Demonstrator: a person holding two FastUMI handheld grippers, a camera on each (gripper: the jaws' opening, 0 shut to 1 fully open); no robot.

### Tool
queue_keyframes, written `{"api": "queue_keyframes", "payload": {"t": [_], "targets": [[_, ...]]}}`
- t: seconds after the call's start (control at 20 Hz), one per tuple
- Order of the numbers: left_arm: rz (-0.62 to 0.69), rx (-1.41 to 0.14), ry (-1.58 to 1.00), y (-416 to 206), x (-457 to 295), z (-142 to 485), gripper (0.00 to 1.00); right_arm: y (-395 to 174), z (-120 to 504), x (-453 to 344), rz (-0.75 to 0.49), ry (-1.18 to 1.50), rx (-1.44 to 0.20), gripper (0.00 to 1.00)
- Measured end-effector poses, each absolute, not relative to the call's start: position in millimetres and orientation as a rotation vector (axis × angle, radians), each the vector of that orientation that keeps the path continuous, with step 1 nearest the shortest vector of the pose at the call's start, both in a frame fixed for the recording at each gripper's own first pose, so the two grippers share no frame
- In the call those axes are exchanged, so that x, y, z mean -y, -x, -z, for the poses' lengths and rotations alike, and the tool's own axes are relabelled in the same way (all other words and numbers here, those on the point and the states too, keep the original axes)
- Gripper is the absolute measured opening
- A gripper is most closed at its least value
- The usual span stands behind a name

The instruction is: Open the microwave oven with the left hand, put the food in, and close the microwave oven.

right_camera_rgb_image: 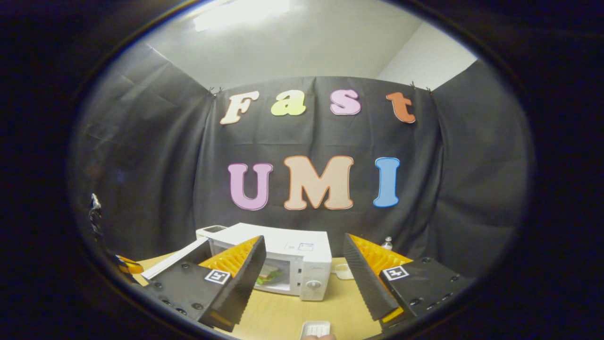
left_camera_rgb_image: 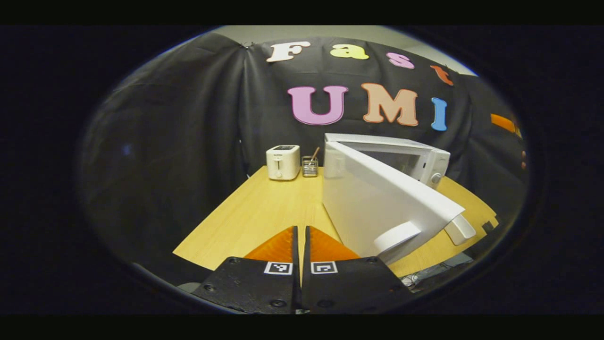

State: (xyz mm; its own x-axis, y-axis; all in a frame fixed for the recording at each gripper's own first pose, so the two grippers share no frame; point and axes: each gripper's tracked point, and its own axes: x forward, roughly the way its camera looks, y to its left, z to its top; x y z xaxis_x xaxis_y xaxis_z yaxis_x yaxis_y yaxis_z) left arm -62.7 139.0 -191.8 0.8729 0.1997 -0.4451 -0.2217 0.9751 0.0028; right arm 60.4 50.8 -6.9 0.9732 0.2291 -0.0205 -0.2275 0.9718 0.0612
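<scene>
Wooden table [left_camera_rgb_image: 264, 212], microwave [right_camera_rgb_image: 302, 264] door [left_camera_rgb_image: 377, 208] ajar beside closed left gripper [left_camera_rgb_image: 300, 236], sandwich [right_camera_rgb_image: 269, 273] inside, right gripper [right_camera_rgb_image: 302, 271] apart, empty.

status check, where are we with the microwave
Left gripper shut, empty, beside the open door. Right gripper open, empty, facing the microwave. Food inside, door not yet closed. Nothing in the way.

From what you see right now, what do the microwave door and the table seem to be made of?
The microwave door looks like smooth white plastic or painted metal: even colour, soft sheen, moulded handle. Which one, I cannot tell. The table looks like light wood or wood-pattern laminate: pale yellow, fine straight grain, matte.
</scene>
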Motion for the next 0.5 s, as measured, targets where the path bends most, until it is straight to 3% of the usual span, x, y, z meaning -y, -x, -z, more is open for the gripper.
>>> {"api": "queue_keyframes", "payload": {"t": [0.5], "targets": [[-0.119, -0.448, 0.027, 36, -91, 195, 0.0, -50, -11, -12, -0.159, -0.079, -0.039, 0.96]]}}
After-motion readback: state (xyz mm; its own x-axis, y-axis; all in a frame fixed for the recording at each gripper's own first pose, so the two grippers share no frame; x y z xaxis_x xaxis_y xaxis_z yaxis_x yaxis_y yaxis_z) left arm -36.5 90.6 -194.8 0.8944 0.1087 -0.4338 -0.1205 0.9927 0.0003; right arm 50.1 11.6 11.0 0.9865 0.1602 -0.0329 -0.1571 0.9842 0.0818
